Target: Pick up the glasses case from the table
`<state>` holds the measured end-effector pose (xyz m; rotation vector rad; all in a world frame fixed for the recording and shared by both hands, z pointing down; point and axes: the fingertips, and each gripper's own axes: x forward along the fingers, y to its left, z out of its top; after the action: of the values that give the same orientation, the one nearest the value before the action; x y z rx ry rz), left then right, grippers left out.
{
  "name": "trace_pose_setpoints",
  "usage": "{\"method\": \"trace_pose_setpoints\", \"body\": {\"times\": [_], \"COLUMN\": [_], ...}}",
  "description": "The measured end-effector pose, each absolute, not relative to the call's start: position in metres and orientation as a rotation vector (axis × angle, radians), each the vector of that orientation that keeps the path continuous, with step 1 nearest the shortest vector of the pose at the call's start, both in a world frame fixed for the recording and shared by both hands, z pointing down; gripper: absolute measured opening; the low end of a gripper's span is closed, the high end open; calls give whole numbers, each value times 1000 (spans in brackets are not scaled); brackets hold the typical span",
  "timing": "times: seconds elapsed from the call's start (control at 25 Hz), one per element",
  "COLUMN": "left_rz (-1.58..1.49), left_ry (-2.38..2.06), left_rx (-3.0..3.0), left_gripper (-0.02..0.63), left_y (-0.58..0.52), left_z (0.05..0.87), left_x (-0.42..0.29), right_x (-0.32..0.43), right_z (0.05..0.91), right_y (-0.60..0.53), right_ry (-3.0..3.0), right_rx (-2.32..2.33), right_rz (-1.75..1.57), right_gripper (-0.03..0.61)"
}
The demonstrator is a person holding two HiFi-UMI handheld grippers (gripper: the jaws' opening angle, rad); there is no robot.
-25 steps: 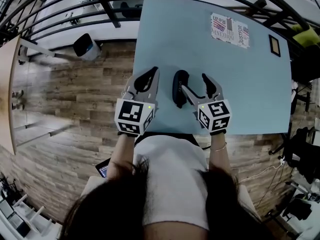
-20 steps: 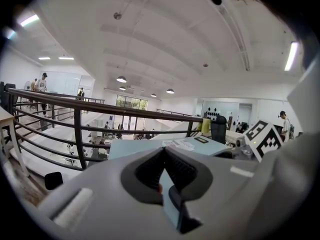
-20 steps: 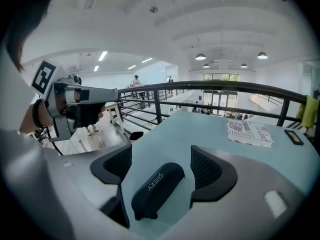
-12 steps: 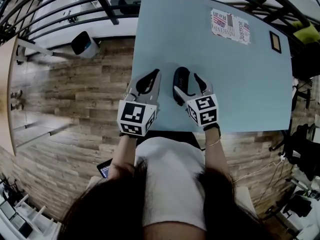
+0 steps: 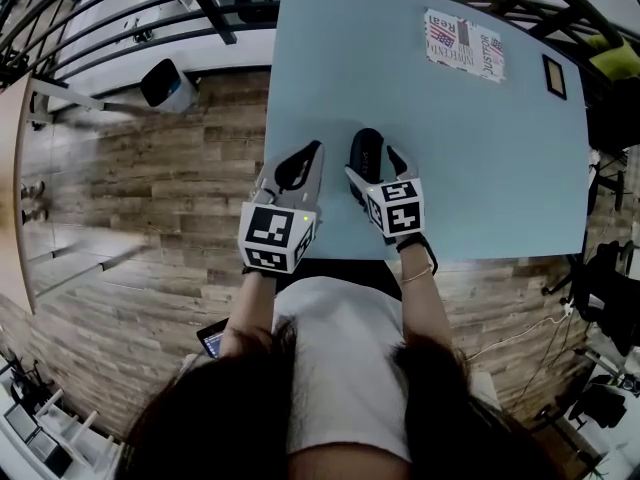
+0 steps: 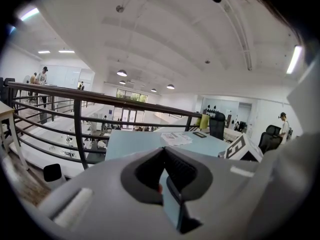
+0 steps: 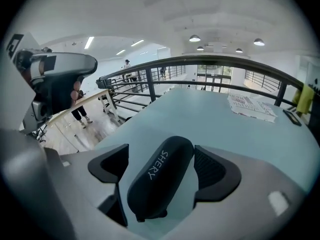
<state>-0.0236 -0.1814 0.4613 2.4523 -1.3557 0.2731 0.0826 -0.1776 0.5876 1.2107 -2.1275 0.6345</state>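
Black oval glasses case (image 7: 160, 176) lies on pale blue worktop (image 5: 450, 148) betw right gripper (image 5: 373, 166) jaws, which are wide, have just been opening, no contact yet. Risk: rounded shell could squirt out if clamp lands off-centre. Left gripper (image 5: 300, 163) jaws together.

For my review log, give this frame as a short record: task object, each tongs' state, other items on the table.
object: black glasses case, lying on the light blue table
right tongs: jaws either side of the case, just been opening, not gripping it
left tongs: shut, empty, left of the case
other items: printed paper at the table's far end
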Motion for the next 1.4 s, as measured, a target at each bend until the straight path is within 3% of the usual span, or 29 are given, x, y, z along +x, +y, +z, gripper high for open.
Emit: {"method": "trace_pose_setpoints", "body": {"times": [0.48,1.4], "left_rz": [303,312], "left_ry": [-1321,-1328], "left_rx": [2433,2396], "left_gripper": [57,57], "left_y": [-182,-180], "left_z": [482,496], "left_x": [-24,-37], "right_x": [82,81], "right_z": [628,661], "right_y": [-179,-187], "right_ry": [-2033,-1908], "right_rx": [1244,1289], "right_rz": [762,848], "right_gripper": [436,435]}}
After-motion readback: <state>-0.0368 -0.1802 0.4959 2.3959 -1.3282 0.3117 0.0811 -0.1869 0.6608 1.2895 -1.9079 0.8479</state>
